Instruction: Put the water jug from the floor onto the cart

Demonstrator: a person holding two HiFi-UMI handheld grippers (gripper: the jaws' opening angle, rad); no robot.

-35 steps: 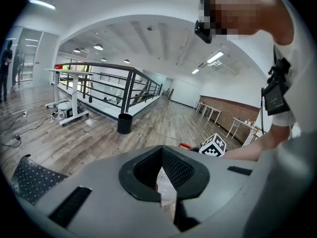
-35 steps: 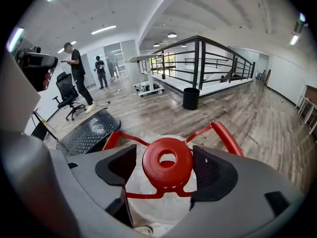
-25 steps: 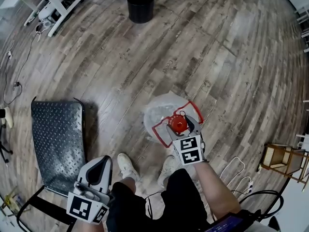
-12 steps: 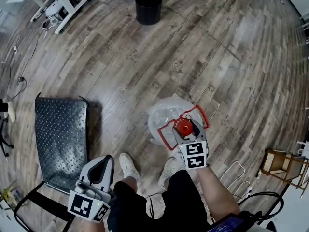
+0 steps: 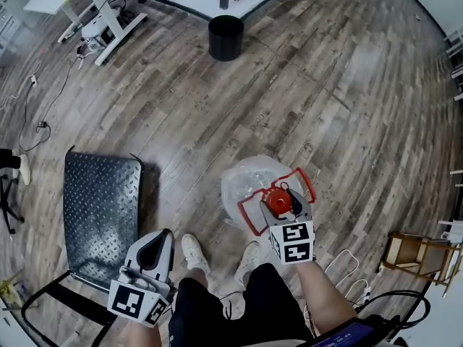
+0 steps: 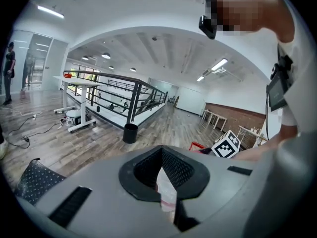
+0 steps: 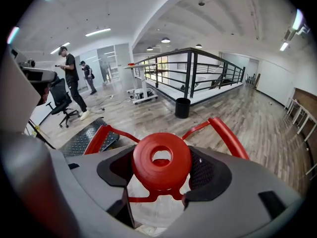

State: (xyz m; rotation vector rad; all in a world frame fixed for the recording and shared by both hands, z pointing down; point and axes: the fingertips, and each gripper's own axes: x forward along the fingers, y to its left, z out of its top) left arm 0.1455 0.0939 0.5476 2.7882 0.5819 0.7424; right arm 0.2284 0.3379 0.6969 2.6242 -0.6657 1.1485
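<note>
the right tongs [image 5: 281, 198] are being clamped round the red cap [image 7: 161, 158] of the water jug [image 5: 246, 183], which is judged to be sitting directly beneath them on the floor [image 5: 304, 71]; the left tongs [image 5: 155, 243] are being held narrow and empty. the neck is best being squeezed firmly and raised upright, the cart [image 5: 101, 208] lying well apart leftward

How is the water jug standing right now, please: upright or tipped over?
The water jug is upright: its red cap points straight up above the clear body in the head view, with the right gripper closed on it.
</note>
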